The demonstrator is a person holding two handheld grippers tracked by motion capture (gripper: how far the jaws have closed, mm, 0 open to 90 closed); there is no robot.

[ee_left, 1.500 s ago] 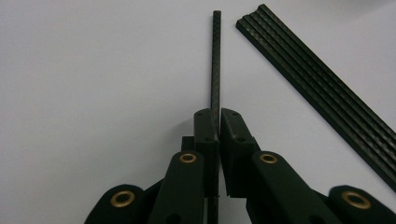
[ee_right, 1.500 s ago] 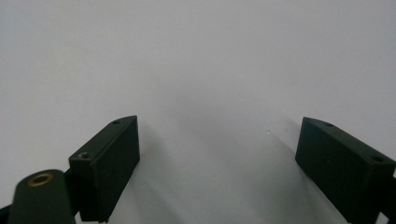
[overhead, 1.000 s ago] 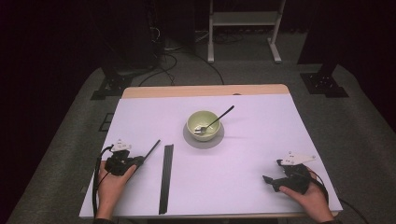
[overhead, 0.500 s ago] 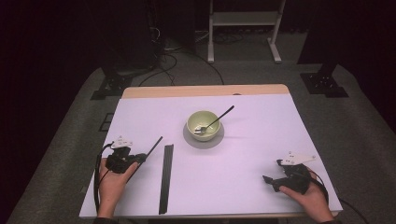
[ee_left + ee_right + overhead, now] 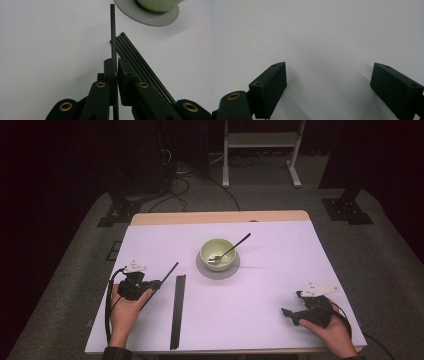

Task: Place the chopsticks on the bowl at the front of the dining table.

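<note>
One thin black strip [image 5: 113, 30] is clamped in the left gripper [image 5: 117, 65] — lifted off the stack [image 5: 177, 310], probably — right gripper [image 5: 329, 82] spread apart.

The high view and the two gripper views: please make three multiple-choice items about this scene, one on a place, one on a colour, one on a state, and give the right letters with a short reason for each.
1. Where does the spoon rest?
A. in the bowl
B. flat on the table beside the strips
C. between the right gripper's jaws

2. What colour is the bowl?
A. red
B. pale green
C. dark blue

3. How do the jaws of the left gripper stand?
A. wide open over bare table
B. shut on a thin black strip
C. shut on the saucer

Right letters:
1 A: its head lies inside the bowl and its handle leans over the rim.
2 B: the high view shows a pale green bowl on a grey saucer.
3 B: in the left gripper view the thin black strip runs between the closed pads, above the stack of strips.
</note>
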